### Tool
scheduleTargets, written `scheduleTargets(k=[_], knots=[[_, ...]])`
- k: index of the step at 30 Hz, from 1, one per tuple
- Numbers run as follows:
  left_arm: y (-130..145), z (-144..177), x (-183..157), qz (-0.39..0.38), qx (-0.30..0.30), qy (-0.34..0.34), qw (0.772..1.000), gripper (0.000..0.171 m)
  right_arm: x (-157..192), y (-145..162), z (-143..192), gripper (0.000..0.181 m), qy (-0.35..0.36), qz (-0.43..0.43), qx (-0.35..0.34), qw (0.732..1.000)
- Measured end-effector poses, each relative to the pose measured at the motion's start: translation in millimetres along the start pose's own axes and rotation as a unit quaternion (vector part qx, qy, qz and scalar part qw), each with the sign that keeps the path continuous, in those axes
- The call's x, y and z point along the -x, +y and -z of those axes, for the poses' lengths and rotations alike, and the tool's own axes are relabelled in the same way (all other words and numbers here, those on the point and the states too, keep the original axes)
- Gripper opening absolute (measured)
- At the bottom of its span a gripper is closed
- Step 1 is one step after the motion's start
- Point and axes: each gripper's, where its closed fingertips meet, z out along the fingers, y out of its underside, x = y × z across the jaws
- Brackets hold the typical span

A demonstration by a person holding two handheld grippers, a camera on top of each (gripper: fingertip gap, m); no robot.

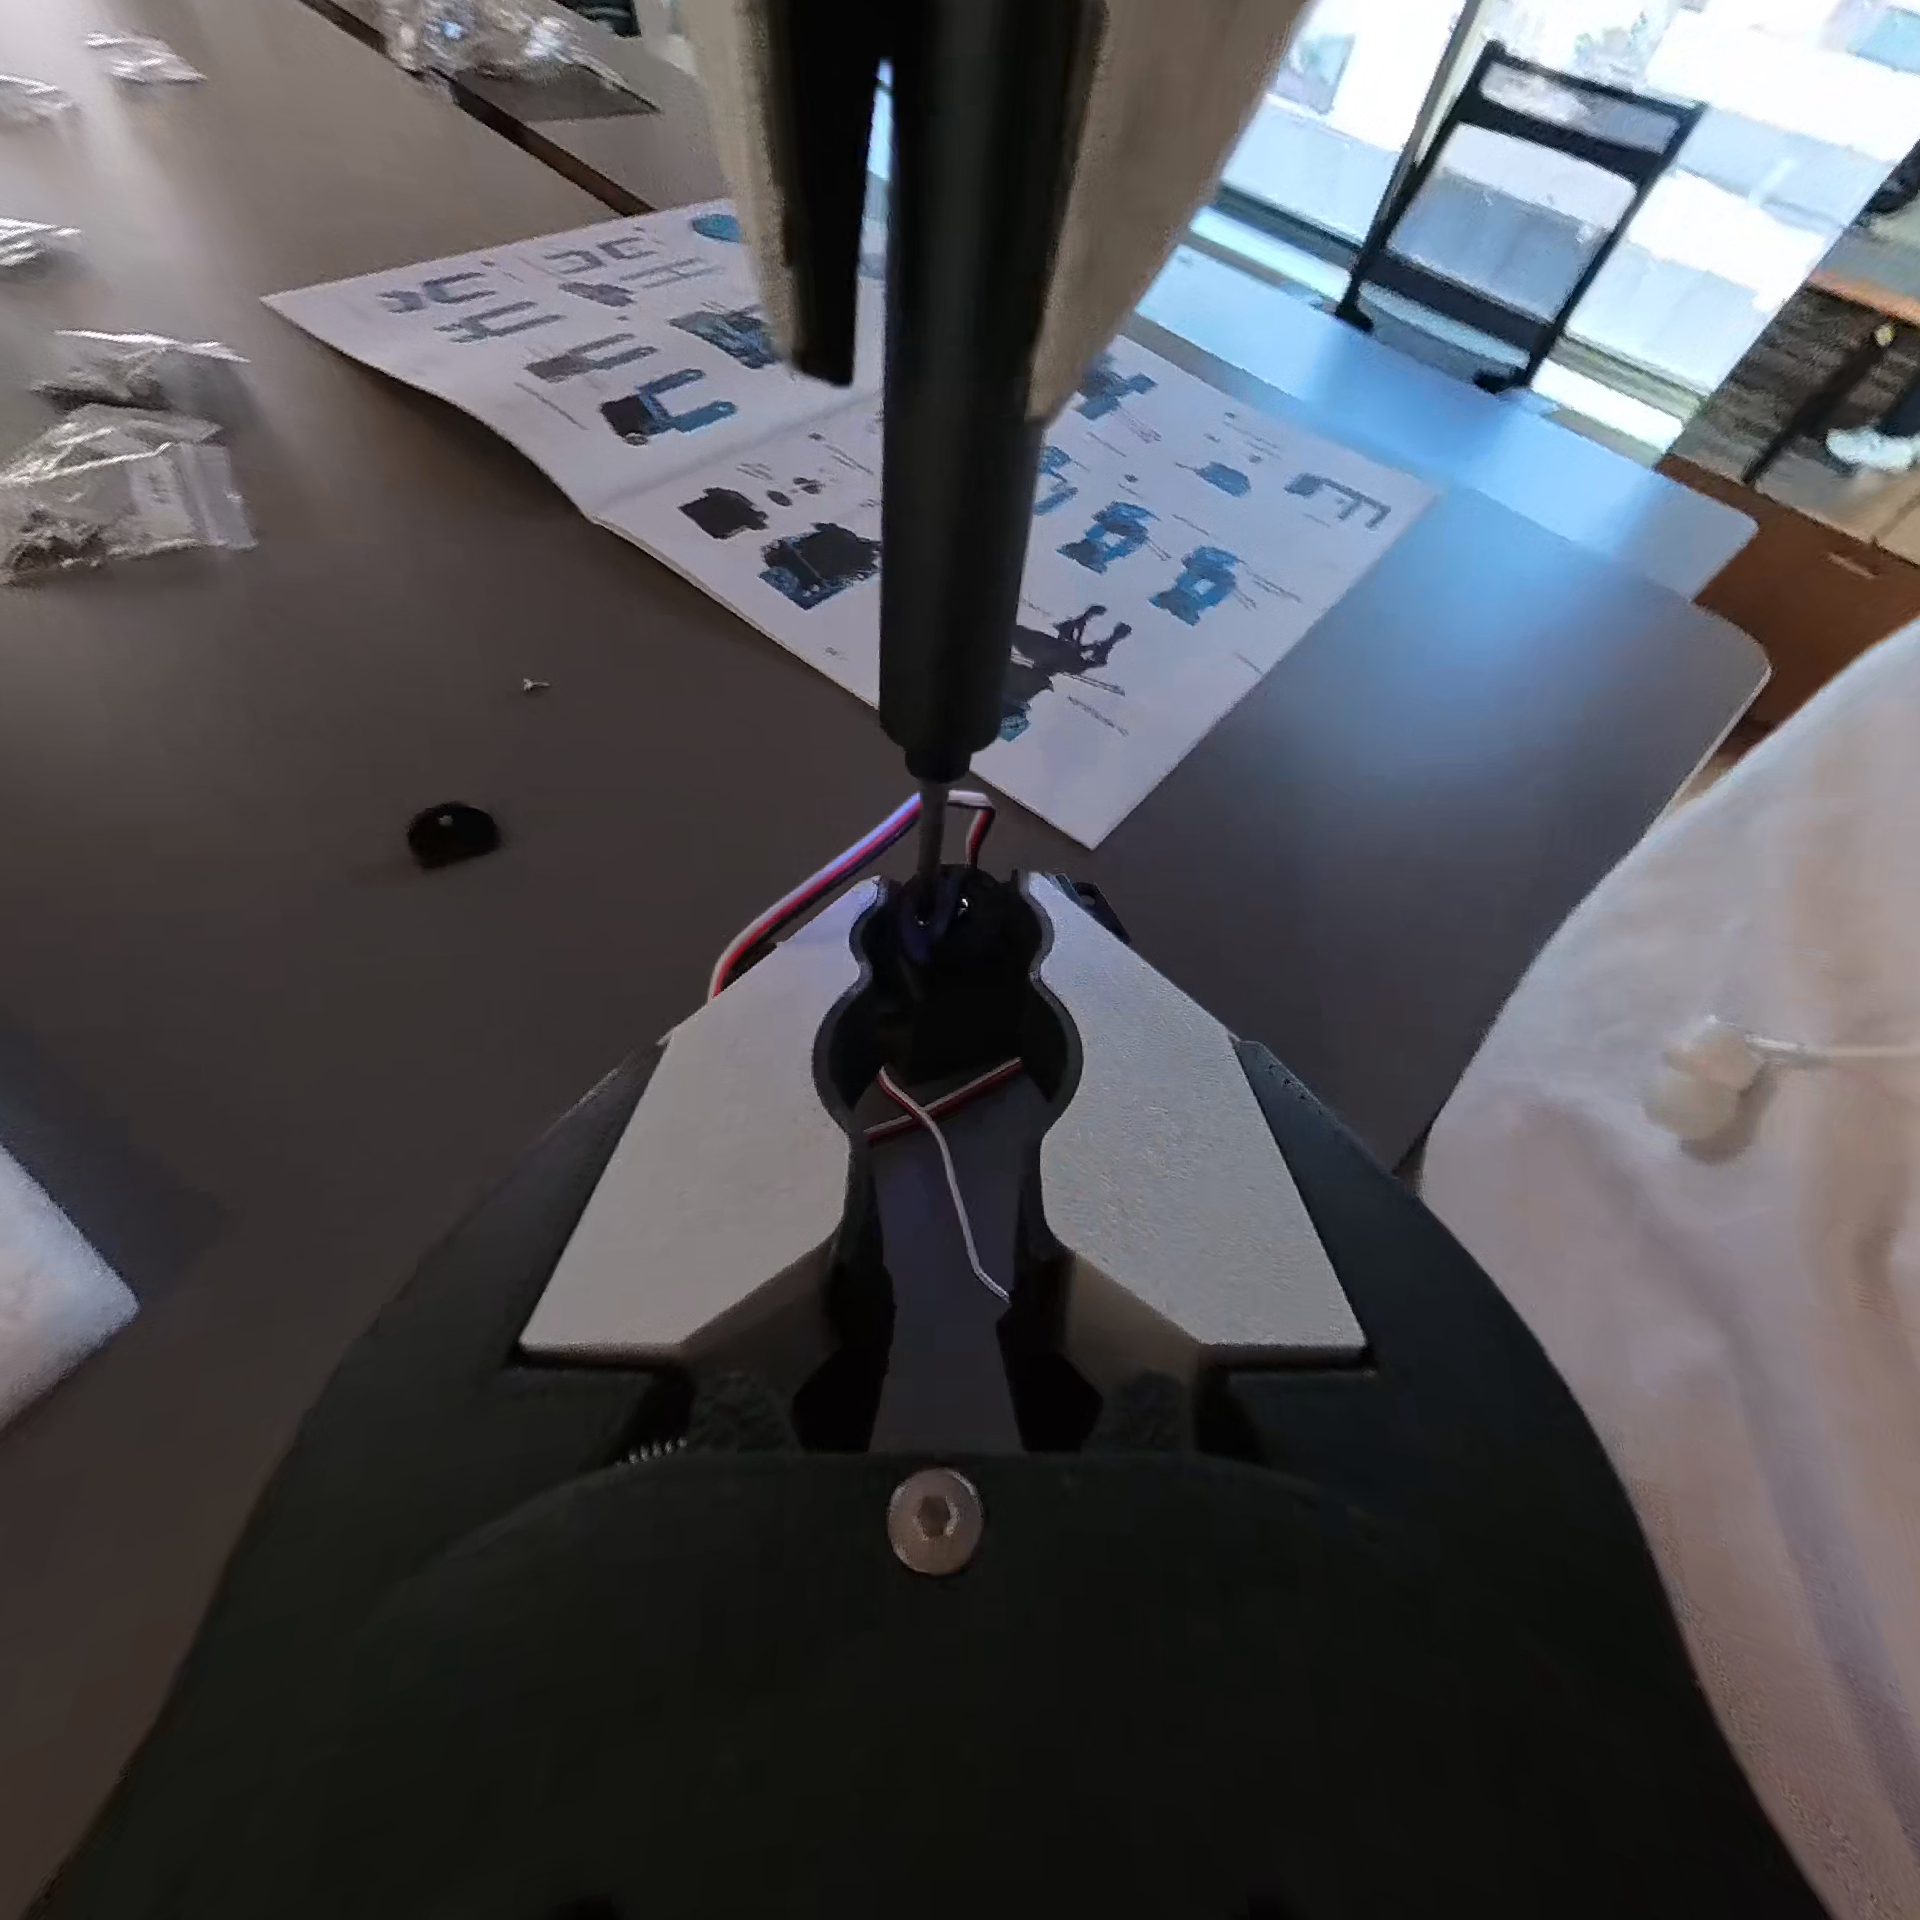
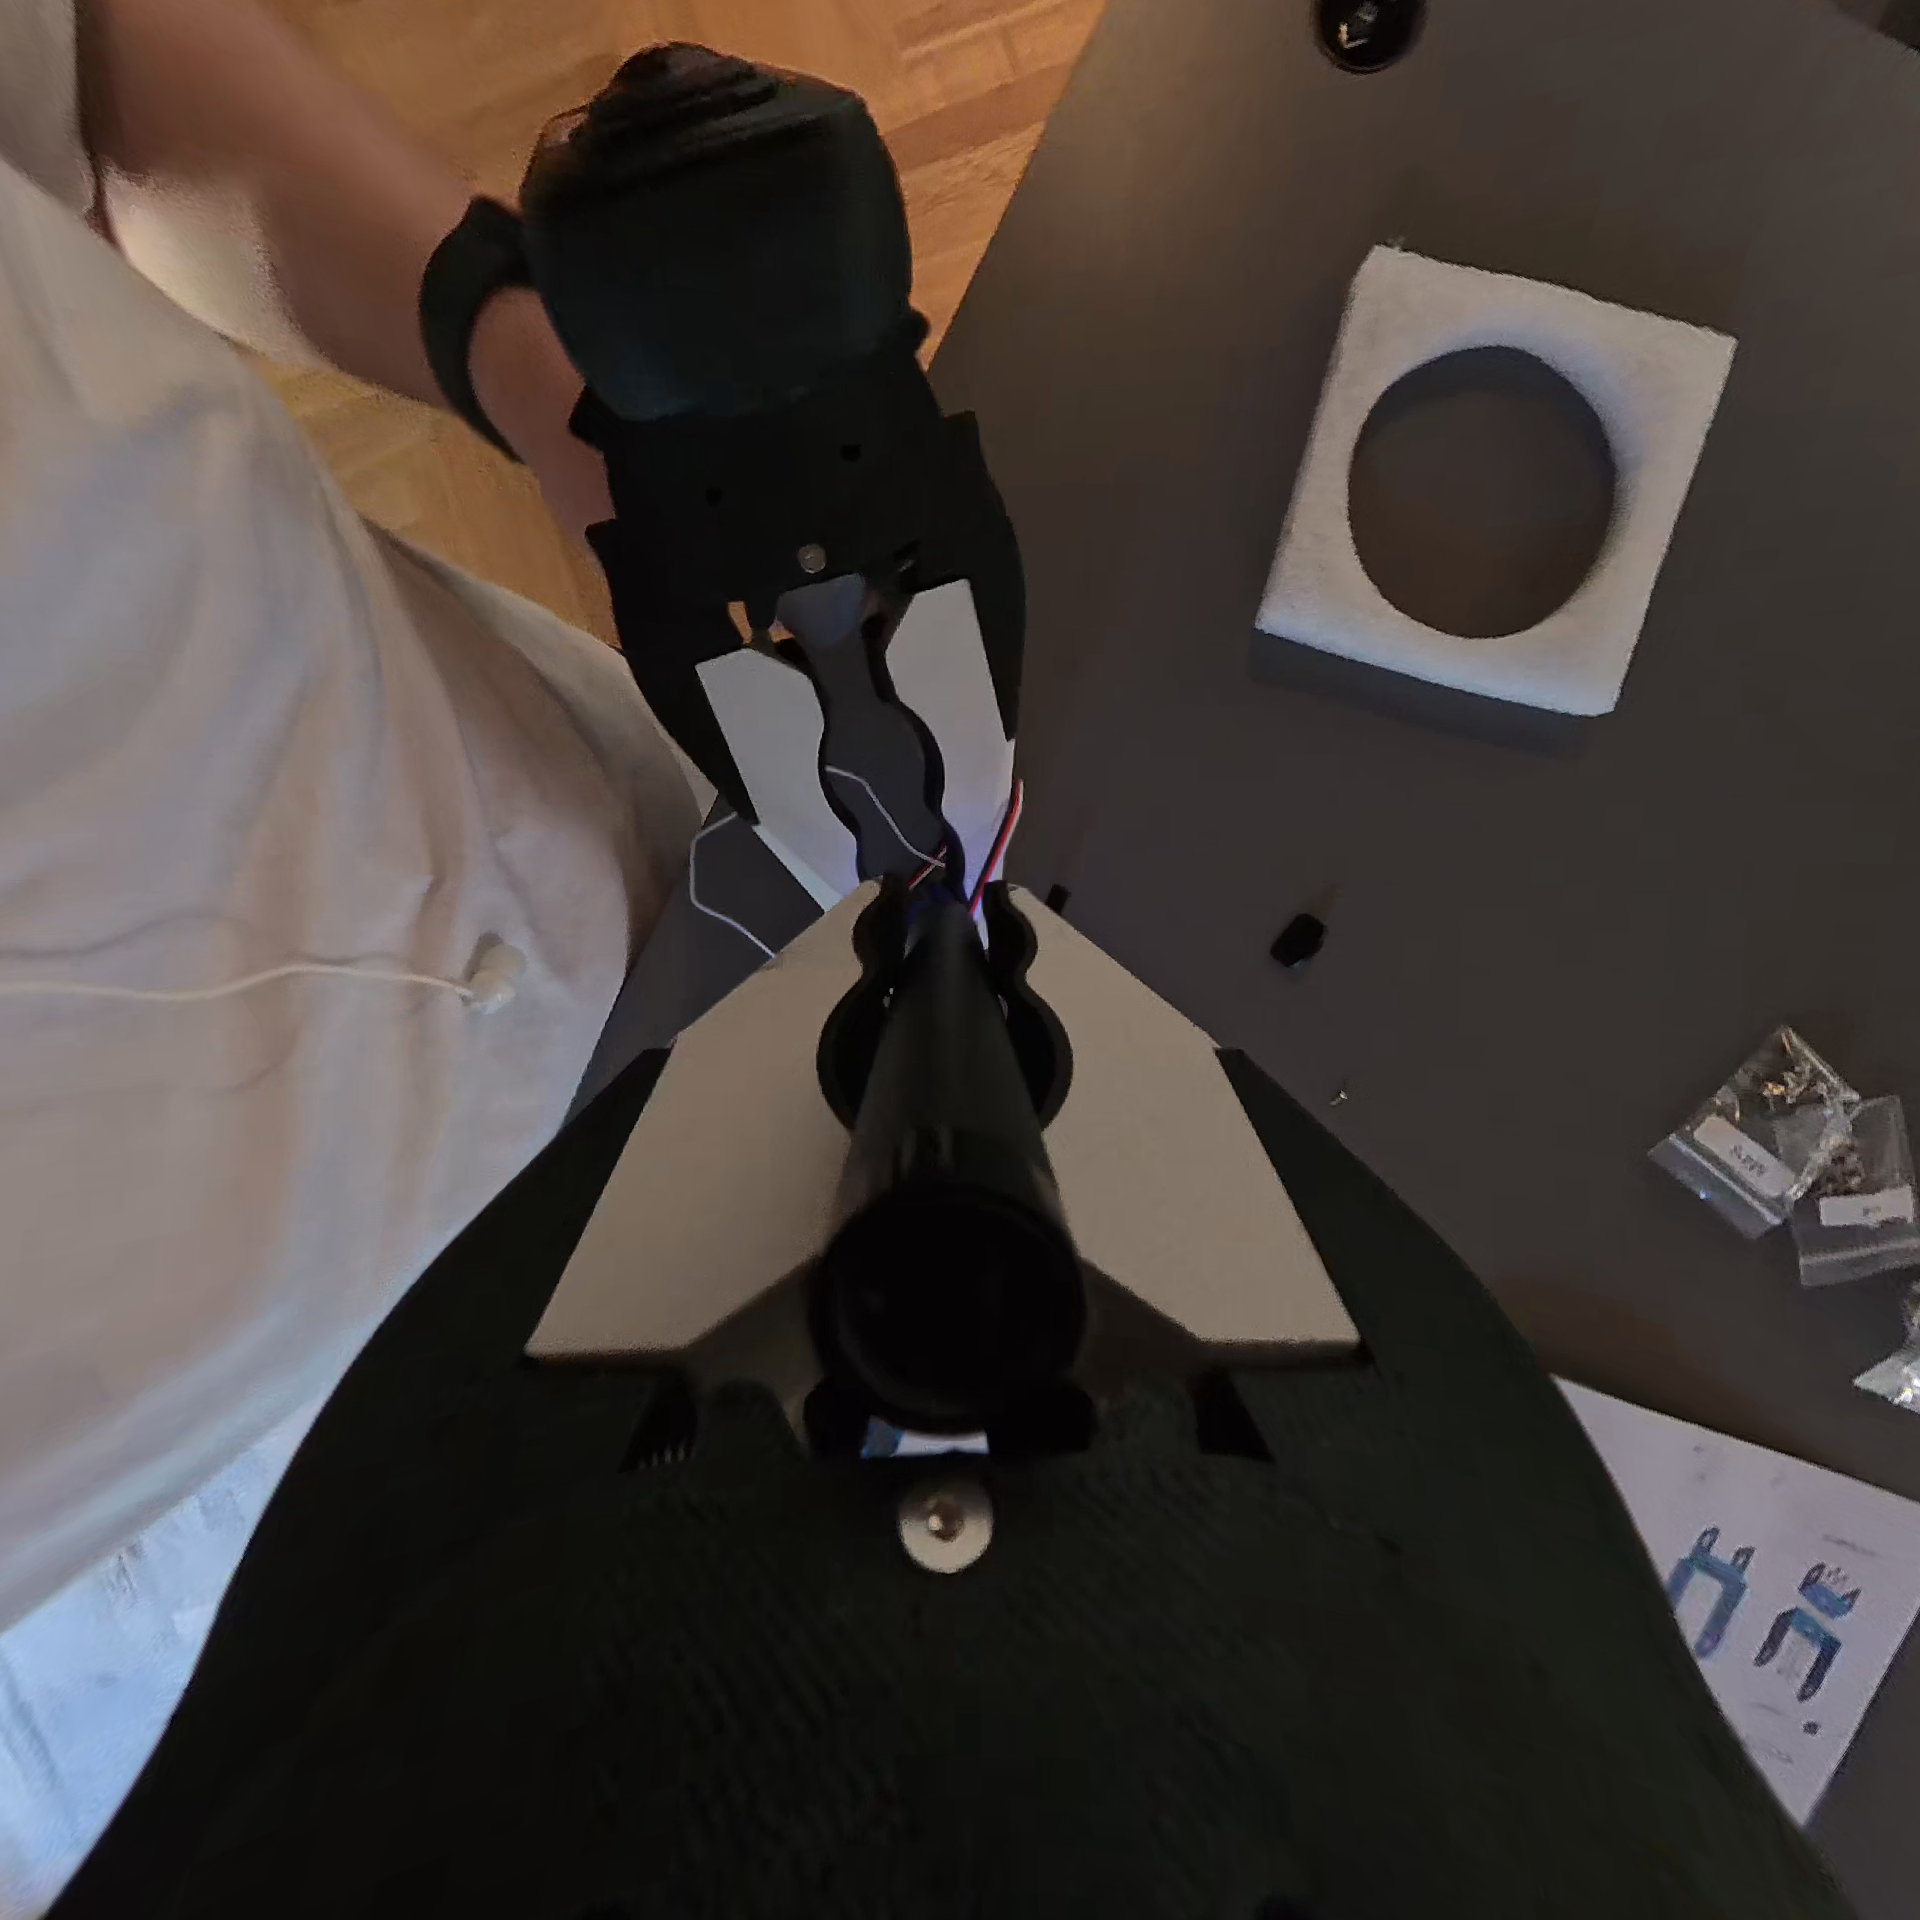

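My left gripper is shut on a small black servo motor. The servo's red, white and black wires loop between the jaws. A black screwdriver comes down from above with its thin tip on the servo's top. My right gripper is shut on the screwdriver's handle and looks down along it. It also shows in the left wrist view at the top. The left gripper shows in the right wrist view beyond the screwdriver tip, with the wires beside it. The servo itself is hidden there.
An open instruction sheet lies on the dark table. Bags of small hardware lie at the left. A small black part and a tiny screw lie loose. A white foam block has a round hole. A person's white shirt is close. The grippers' ends are close to 9 centimetres from one another.
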Motion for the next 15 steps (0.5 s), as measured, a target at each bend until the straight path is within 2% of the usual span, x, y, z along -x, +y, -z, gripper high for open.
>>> scheduleTargets(k=[3,7,15], knots=[[0.1,-0.8,-2.2,-0.041,0.018,0.026,0.999,0.020,-0.1,0.7,0.5,0.016,-0.025,0.027,-0.001,0.999],[-0.5,-2.5,-3.5,-0.047,0.024,0.076,0.996,0.020,1.5,2.4,1.8,0.016,-0.042,0.073,0.000,0.996],[-0.1,-3.5,-8.8,-0.076,0.028,0.135,0.987,0.020,10.6,4.5,2.7,0.015,-0.075,0.148,0.001,0.986]])
